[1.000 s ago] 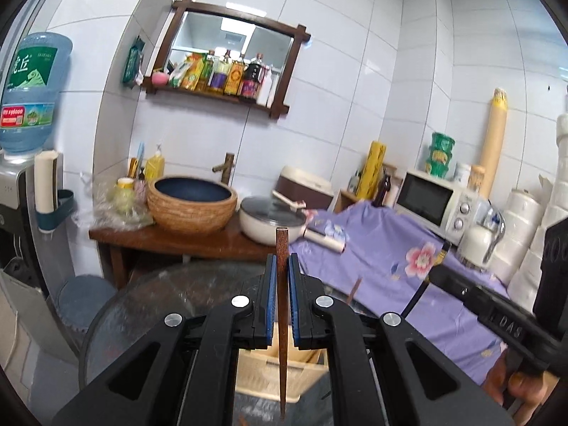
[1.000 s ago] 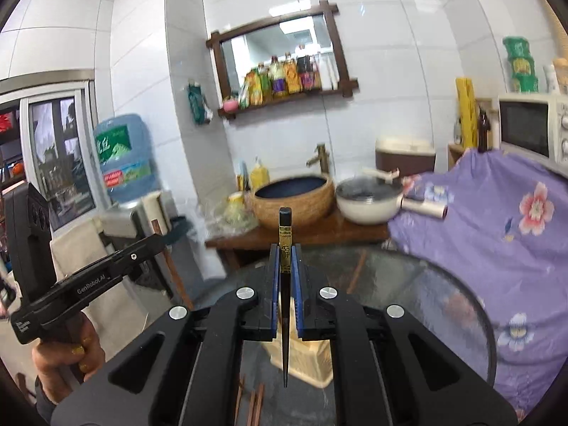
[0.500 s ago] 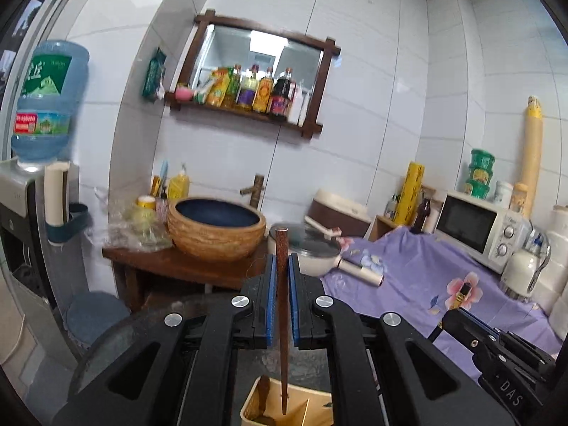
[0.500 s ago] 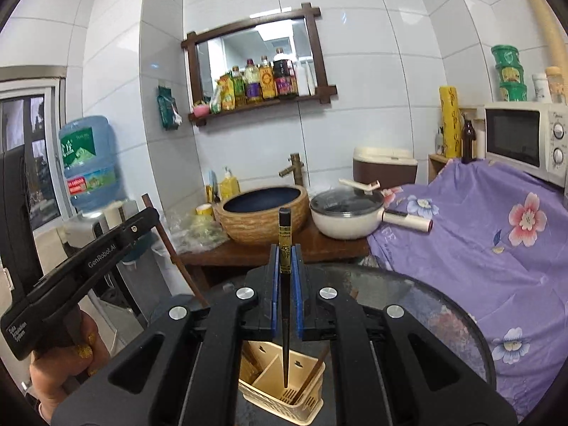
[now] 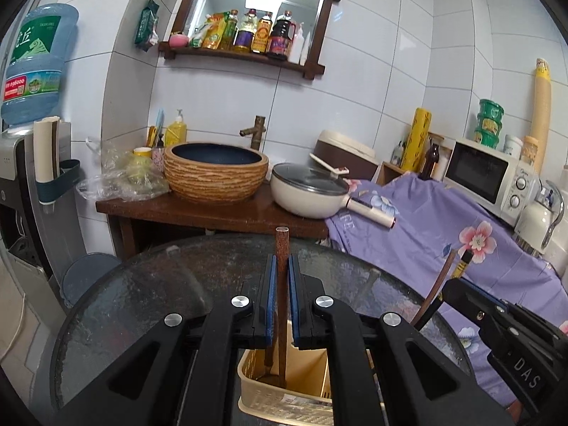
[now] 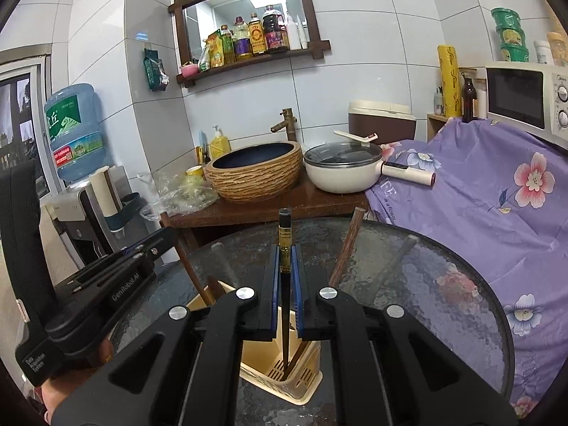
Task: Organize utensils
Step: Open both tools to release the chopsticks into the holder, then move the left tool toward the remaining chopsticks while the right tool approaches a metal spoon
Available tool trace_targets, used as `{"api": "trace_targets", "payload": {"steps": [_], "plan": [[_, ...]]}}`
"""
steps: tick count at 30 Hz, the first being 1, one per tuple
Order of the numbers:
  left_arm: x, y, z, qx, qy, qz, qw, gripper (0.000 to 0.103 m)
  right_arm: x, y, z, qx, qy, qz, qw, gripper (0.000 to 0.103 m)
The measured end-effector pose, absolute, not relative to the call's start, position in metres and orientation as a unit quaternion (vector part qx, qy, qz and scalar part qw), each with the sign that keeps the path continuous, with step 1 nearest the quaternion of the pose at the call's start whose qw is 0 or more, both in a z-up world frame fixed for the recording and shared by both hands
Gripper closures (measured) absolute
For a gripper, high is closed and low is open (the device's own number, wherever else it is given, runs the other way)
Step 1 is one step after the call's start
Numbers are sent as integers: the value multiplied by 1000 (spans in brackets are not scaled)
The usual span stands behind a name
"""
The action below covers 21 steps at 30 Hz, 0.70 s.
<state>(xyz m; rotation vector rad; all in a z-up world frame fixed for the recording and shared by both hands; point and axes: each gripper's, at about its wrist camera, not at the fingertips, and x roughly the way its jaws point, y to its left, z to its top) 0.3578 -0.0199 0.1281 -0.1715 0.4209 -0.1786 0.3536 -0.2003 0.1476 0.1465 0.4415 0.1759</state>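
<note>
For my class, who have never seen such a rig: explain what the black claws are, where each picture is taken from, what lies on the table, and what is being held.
No robot here: a person holds a two-finger gripper in each hand, each with a camera looking along its fingers. One picture comes from the left gripper, the other from the right gripper. The left is shut on a brown wooden chopstick, the right on a black chopstick with a gold band. Both sticks point down into a cream plastic utensil holder, which stands on a round glass table and already holds other wooden sticks. Behind stand a basin, a pan and a microwave.
</note>
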Motion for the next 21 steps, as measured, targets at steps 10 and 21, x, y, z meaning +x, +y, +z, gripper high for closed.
{"api": "trace_targets", "payload": {"steps": [10, 21], "plan": [[359, -25, 109, -65, 235, -95, 965, 95, 345, -204, 143, 71, 205, 84, 972, 86], [317, -1, 109, -54, 212, -89, 972, 30, 304, -221, 116, 67, 238, 65, 967, 47]]}}
